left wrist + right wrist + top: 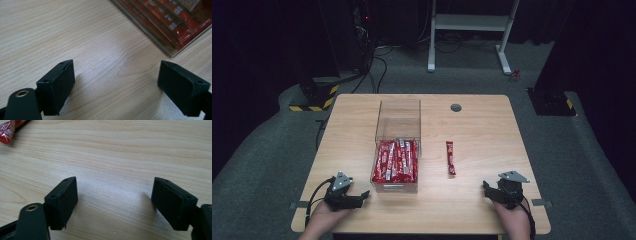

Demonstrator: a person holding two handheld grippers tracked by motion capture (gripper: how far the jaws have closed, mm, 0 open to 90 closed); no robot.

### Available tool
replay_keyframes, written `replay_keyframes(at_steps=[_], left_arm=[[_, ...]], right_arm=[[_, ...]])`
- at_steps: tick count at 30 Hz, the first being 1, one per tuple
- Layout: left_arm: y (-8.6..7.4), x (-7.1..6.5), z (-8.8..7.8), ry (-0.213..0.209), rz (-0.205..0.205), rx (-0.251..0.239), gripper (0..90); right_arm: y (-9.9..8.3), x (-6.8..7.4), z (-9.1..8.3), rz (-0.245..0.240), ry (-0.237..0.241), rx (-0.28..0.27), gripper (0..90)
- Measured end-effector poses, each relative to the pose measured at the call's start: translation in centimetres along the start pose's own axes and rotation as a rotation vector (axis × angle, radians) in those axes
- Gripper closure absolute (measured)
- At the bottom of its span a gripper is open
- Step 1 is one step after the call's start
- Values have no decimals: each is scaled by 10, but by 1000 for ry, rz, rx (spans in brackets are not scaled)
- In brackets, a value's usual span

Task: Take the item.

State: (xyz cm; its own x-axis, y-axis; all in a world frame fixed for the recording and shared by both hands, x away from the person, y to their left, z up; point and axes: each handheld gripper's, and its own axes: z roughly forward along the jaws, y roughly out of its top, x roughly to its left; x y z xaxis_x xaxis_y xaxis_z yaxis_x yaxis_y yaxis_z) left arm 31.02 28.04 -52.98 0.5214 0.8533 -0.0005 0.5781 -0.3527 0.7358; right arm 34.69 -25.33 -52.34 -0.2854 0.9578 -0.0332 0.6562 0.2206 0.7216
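Note:
A clear plastic box [398, 145] stands on the middle of the wooden table [482, 125]; its near half holds several red stick packets [395, 161]. One loose red packet [450, 157] lies on the table to the box's right. My left gripper [361, 198] rests open near the front edge, left of the box, with nothing between its jaws. The box's corner with packets [175, 22] shows at the upper right of the left gripper view. My right gripper [486, 188] rests open near the front right, below the loose packet. The packet's end [7, 131] sits at the top left of the right gripper view.
A grey cable grommet [456, 107] is set into the table near its far edge. Beyond the table stand a white desk frame [469, 30] and cables on the grey floor. Bare wood lies between both grippers.

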Motion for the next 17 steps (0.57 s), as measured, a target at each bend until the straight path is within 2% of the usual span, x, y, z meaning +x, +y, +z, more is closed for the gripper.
replay_keyframes(at_steps=[3,5,11,17], left_arm=[[0,0,0,1,2,-1,148],[0,0,0,0,3,-1,148],[0,0,0,3,2,0,148],[0,-1,0,6,-6,0,149]], right_arm=[[1,-1,1,-9,9,4,188],[3,-2,4,17,17,16,157],[10,-1,12,17,1,20,130],[11,0,13,24,-2,21,128]])
